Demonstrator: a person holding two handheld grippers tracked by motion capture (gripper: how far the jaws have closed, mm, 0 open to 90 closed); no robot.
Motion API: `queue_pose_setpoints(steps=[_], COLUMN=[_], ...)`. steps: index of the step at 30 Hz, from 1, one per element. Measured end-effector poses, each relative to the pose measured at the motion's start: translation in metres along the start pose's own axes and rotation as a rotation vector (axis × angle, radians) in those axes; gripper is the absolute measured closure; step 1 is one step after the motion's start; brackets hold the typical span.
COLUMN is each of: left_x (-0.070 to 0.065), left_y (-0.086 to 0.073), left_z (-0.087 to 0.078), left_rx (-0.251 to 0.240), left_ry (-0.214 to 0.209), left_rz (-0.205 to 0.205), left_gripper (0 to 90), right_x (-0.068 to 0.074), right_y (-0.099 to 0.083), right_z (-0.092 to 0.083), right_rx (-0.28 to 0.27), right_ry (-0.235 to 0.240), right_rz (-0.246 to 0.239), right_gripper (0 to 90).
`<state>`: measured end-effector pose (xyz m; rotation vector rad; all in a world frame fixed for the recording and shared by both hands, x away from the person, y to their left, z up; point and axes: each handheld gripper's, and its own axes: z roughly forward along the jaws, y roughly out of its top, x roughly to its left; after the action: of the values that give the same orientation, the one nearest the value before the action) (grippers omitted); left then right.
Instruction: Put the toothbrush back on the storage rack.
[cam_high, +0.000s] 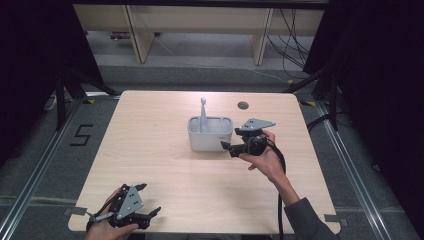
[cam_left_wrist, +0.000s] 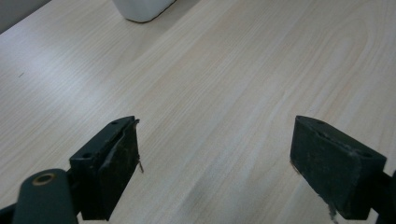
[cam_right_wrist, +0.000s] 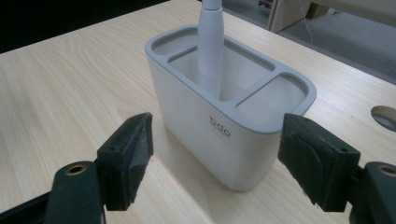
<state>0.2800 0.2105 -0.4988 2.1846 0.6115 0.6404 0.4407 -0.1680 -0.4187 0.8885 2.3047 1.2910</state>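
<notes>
A white holder (cam_high: 210, 133) with a grey rim and three compartments stands near the table's middle. A white handle (cam_high: 203, 113) stands upright in its large middle compartment (cam_right_wrist: 219, 65). My right gripper (cam_high: 226, 146) is open just to the right of the holder, its jaws pointing left at the holder's end wall (cam_right_wrist: 210, 135) without touching it. My left gripper (cam_high: 149, 200) lies open near the table's front left edge, with bare wood between its jaws (cam_left_wrist: 215, 154). A corner of the holder (cam_left_wrist: 142, 9) shows far off in the left gripper view.
The light wooden table (cam_high: 160, 165) has a round cable hole (cam_high: 243, 105) at the back right. Grey floor and wooden furniture legs (cam_high: 140, 35) lie beyond the far edge, with black curtains on both sides. Bare wood surrounds the holder.
</notes>
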Motion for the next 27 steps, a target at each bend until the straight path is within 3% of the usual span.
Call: queue_pose_setpoints(steps=[5, 8, 14, 15, 20, 21, 22, 27], left_x=[0.0, 0.0, 0.0, 0.0, 0.0, 0.0, -0.001, 0.0], left_y=[0.0, 0.0, 0.0, 0.0, 0.0, 0.0, 0.0, 0.0], left_z=[0.0, -0.001, 0.0, -0.001, 0.0, 0.0, 0.0, -0.001], left_rx=[-0.003, -0.001, -0.001, 0.001, -0.005, 0.003, 0.0, 0.005], left_ry=[0.005, 0.003, 0.003, 0.004, 0.005, 0.001, 0.0, 0.006], left_rz=[0.003, 0.004, 0.003, 0.004, 0.002, 0.004, -0.003, 0.003], left_gripper=[15.0, 15.0, 15.0, 15.0, 15.0, 15.0, 15.0, 15.0], right_x=[0.003, 0.002, 0.004, 0.006, 0.007, 0.008, 0.007, 0.01], right_y=[-0.004, -0.005, -0.01, -0.011, -0.014, -0.015, -0.016, -0.022], right_z=[-0.003, -0.003, -0.005, -0.005, -0.006, -0.007, -0.008, -0.01], right_rx=[0.011, 0.009, 0.019, 0.022, 0.017, 0.027, 0.024, 0.015], right_ry=[-0.005, -0.001, 0.004, 0.001, 0.002, -0.001, 0.005, 0.008], right_rz=[0.02, -0.003, -0.002, 0.018, 0.014, 0.035, 0.012, 0.02], right_gripper=[26.9, 26.6, 26.2, 26.1, 23.3, 23.2, 22.9, 20.9])
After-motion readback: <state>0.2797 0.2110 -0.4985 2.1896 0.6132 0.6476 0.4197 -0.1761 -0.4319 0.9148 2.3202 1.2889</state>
